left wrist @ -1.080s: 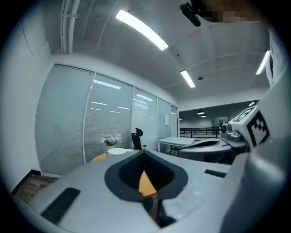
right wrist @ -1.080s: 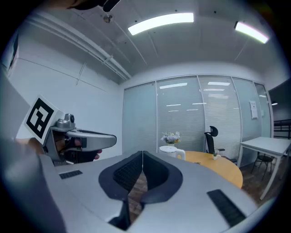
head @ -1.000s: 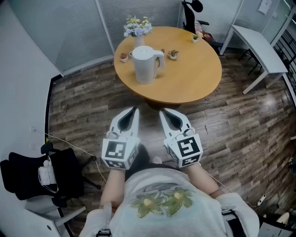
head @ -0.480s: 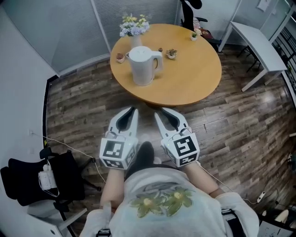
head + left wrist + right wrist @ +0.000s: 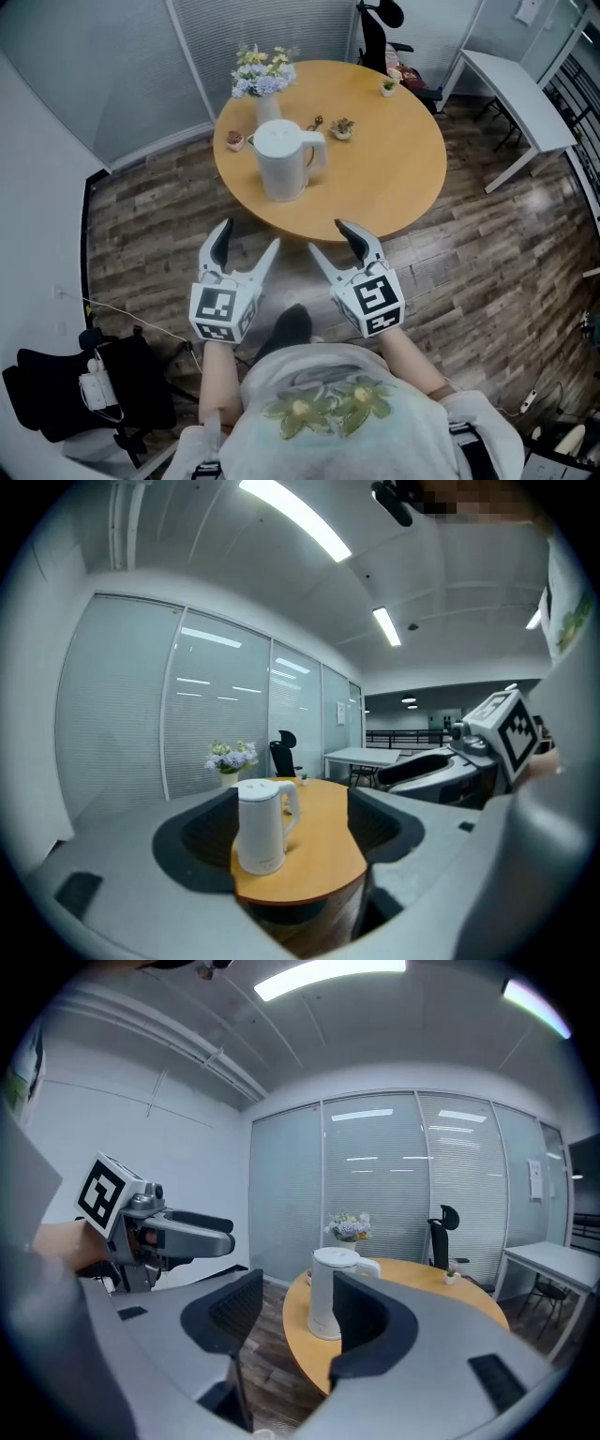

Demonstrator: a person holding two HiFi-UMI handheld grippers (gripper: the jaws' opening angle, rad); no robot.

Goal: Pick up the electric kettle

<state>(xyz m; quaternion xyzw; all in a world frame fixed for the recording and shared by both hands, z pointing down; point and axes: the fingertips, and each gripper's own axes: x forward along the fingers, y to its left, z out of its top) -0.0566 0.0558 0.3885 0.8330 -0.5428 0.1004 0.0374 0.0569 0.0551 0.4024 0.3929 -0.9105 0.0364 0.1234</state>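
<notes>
White kettle (image 5: 281,167) stood on the wooden bench (image 5: 394,159), flowers (image 5: 261,80) just behind it and small pots (image 5: 341,127) beside it. Well short of it, the left gripper (image 5: 248,236) and right gripper (image 5: 330,238) hung empty, jaws just opened wide.

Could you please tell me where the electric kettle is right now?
In the head view the electric kettle stands on the left part of the round table, just in front of the flower vase, handle to the right.

White electric kettle (image 5: 280,162) upright on round table (image 5: 394,178); lid shut.
</notes>
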